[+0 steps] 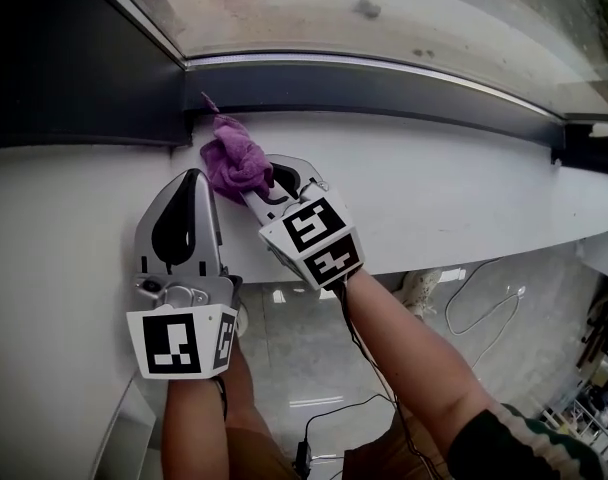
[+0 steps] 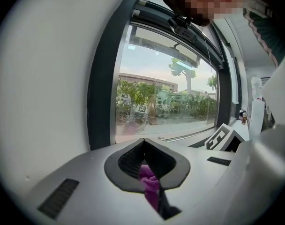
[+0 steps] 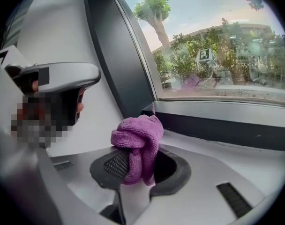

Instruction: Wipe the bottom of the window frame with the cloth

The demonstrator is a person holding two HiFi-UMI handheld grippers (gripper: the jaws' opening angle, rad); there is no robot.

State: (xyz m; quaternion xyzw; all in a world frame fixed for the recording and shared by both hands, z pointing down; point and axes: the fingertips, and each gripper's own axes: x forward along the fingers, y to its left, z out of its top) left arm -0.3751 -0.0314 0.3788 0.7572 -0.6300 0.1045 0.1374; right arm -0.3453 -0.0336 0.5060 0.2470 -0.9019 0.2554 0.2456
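A crumpled purple cloth [image 1: 234, 158] rests on the white sill [image 1: 434, 188], touching the left end of the dark bottom window frame [image 1: 384, 83]. My right gripper [image 1: 256, 182] is shut on the cloth [image 3: 138, 144], with the bunch bulging out above its pads, close to the frame's bottom rail [image 3: 227, 125]. Just to the cloth's left lies my left gripper [image 1: 194, 176], flat on the sill with its jaws together. Through the hole between those jaws [image 2: 145, 142] a bit of purple cloth [image 2: 149, 182] shows; whether it is pinched there I cannot tell.
A dark vertical frame post [image 1: 74, 58] meets the bottom rail at the left corner. A small white fitting [image 1: 602, 129] sits on the frame far right. Below the sill edge, cables [image 1: 484, 298] lie on a glossy floor. A white bottle [image 2: 257, 116] stands far along the sill.
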